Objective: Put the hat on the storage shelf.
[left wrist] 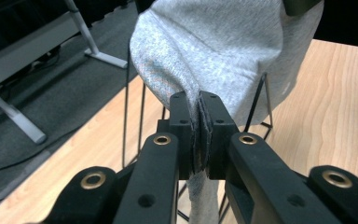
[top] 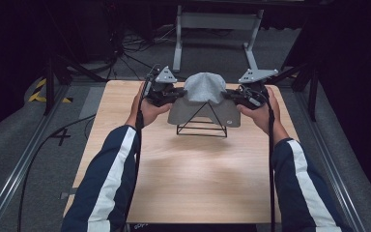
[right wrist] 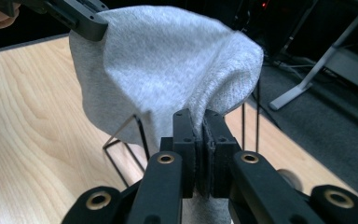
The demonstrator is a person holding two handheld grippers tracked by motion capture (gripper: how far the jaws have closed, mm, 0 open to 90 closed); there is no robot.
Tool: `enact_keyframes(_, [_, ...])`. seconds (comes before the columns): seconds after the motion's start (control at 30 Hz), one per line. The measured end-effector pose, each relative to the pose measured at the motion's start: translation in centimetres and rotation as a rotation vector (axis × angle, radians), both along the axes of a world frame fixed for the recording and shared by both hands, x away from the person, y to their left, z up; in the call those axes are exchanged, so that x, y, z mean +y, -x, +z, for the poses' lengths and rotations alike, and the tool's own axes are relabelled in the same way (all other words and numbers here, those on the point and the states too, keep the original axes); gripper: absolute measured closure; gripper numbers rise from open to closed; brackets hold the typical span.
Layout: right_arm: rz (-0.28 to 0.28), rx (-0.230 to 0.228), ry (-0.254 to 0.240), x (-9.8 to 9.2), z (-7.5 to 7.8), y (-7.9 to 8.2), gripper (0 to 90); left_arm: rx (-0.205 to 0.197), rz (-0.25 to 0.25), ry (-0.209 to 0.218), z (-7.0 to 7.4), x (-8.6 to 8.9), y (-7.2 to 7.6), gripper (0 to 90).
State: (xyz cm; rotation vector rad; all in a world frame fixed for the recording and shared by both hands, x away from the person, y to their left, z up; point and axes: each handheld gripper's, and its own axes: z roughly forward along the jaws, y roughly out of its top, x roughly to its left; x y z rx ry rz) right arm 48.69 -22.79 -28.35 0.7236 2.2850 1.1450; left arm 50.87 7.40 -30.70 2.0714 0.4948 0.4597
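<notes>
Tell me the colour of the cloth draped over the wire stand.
Light heathered grey cloth; the right gripper view shows it best.

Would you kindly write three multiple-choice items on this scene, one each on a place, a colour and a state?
1. Where is the cloth?
A. draped over the wire stand
B. flat on the table
C. on the floor

2. What colour is the cloth?
A. red
B. grey
C. green

3. How do the left tongs stand?
A. wide open
B. shut on nothing
C. shut on the cloth

Answers: 1 A, the cloth hangs over the black frame on the table. 2 B, it is light grey in every view. 3 C, fabric is pinched between the pads, as with the right tongs.
</notes>
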Motion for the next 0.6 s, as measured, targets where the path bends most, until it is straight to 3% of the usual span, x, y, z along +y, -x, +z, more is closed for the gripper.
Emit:
enact_keyframes(0.3, [-0.012,0.043,0.000,-0.6,-2.7,-0.2,85.4,0.036,0.005,0.020,-2.4,0.0,0.1,84.9])
enact_keyframes(0.4, [-0.017,0.067,0.007,-0.7,-4.1,-0.2,85.4,0.037,0.010,-0.018,-3.4,-0.2,0.1,84.9])
enact_keyframes(0.6, [-0.034,0.099,0.034,-0.6,-6.3,-0.4,85.3,0.060,0.023,-0.036,-5.1,-0.3,-0.1,84.8])
